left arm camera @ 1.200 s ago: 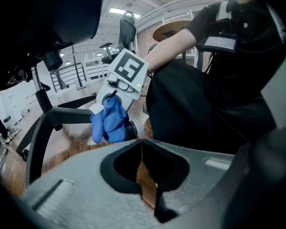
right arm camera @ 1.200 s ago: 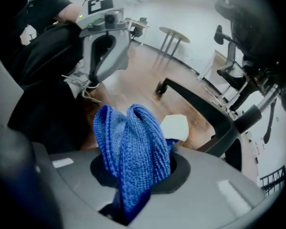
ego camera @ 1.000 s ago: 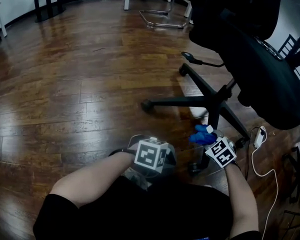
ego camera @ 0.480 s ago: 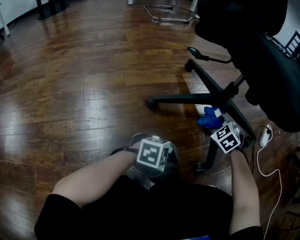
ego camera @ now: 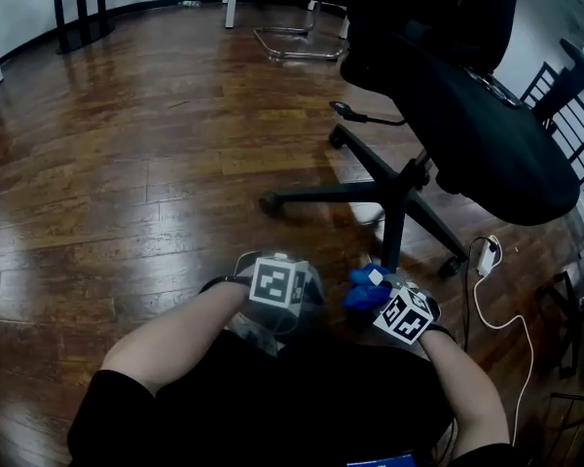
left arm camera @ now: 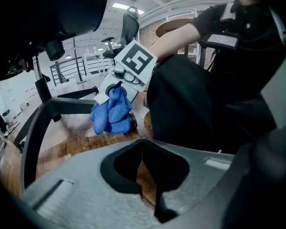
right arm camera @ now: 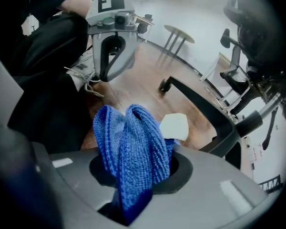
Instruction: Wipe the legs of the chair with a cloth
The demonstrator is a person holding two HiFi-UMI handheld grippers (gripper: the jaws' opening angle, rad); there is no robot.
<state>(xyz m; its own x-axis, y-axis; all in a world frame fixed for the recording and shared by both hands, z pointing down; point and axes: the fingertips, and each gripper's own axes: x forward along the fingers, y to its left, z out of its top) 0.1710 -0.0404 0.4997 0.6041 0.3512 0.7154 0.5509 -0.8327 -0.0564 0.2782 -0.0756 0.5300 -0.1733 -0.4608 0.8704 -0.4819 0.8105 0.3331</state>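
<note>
Black short-sleeved top [ego camera: 117,407]; grey left tongs [left arm camera: 142,149], grey right tongs [right arm camera: 133,173], black-and-white square-marker cubes [ego camera: 277,282].

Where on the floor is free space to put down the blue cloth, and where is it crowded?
The wide wooden floor left of the chair base is bare, as far as the dark table legs by the far wall. Right of the base it is crowded: a white cable, its plug block and dark metal frames.

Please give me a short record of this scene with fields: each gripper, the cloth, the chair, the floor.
left gripper: shut, empty
right gripper: shut on blue cloth
blue cloth: bunched, close to the nearest chair leg; contact unclear
chair: black, star base on casters
floor: dark wood
</note>
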